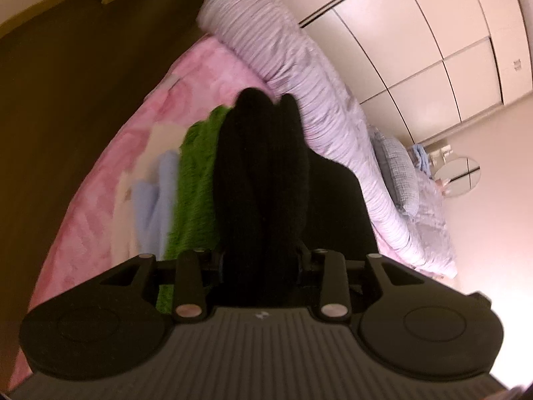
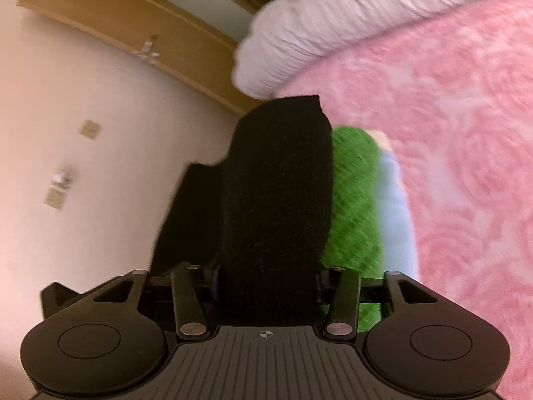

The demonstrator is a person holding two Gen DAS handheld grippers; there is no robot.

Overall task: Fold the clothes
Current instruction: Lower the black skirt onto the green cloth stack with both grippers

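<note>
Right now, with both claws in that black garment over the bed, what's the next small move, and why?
Probably lower the black garment onto the green garment on the pink blanket. Its fabric fills the left claw and right claw, bunched and hanging; whether either still pinches it is unclear.

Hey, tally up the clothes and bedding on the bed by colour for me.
Black fuzzy garment: 1
Green fluffy garment: 1
Light blue soft garment: 1
Pink plush floral blanket: 1
Lilac striped rolled duvet: 1
Blue checked pillow: 1
Total: 6
</note>
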